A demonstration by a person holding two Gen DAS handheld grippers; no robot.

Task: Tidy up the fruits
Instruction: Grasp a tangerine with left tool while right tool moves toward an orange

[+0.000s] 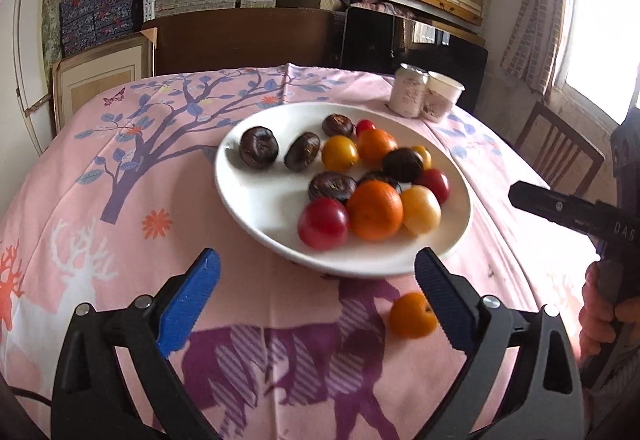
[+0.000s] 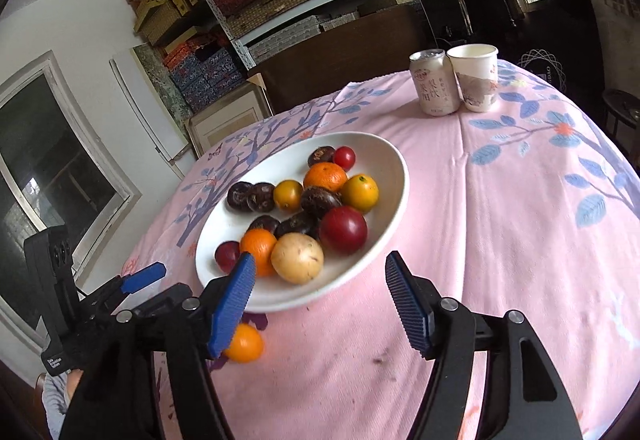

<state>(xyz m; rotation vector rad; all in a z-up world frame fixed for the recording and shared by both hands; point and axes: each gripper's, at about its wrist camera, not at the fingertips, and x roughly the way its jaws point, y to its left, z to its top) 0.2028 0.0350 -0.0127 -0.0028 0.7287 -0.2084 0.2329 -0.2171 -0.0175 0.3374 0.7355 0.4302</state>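
A white plate (image 1: pixel 256 200) heaped with red, orange, yellow and dark brown fruit sits on a table under a pink patterned cloth (image 1: pixel 120 240). One small orange fruit (image 1: pixel 412 315) lies loose on the cloth, just off the plate's near rim. The left gripper (image 1: pixel 316 304) hangs above it with blue fingers spread wide and empty, the fruit just inside its right-hand finger. The right gripper (image 2: pixel 320 304) stands about half open, also empty, facing the plate's near edge. This looks like a gathering step: the stray fruit probably needs picking up next, which calls for centring the left fingers over it and closing gently, since it may roll. A can (image 2: pixel 434 84) and paper cup (image 2: pixel 476 78) stand touching, well apart at the far side. Bare cloth to the right gives open room.
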